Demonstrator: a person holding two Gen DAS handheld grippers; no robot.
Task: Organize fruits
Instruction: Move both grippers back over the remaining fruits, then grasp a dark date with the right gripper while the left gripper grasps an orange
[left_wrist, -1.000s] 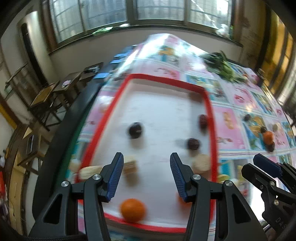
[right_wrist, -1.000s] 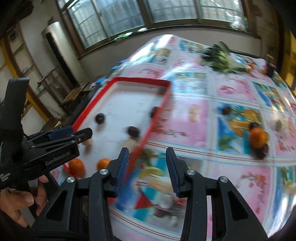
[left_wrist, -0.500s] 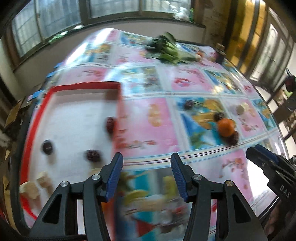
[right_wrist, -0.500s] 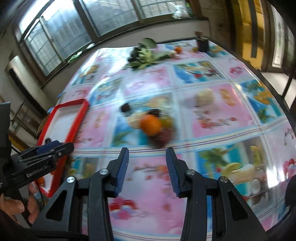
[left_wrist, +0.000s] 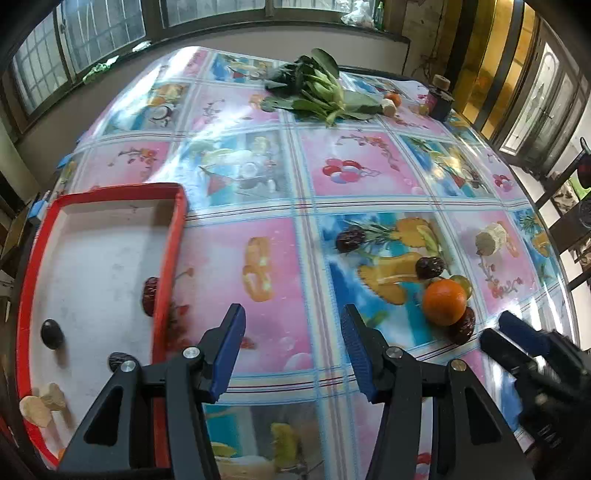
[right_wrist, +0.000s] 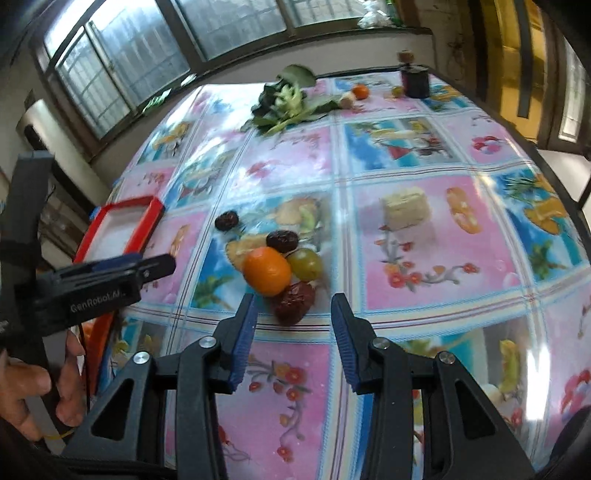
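Where black plastic shows, "GenRobot.AI" on left tool (right_wrist: 147, 267).

Table (left_wrist: 258, 192) with tray (left_wrist: 173, 258), fruit (left_wrist: 443, 301)

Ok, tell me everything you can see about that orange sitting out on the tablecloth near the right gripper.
The orange is small, round and bright, with smooth glossy peel, whole and unpeeled. It rests on the patterned tablecloth just ahead of the open right gripper, outside the red tray. It is packed in a cluster: a green grape beside it, wrinkled dark red dates crowding it front and back.
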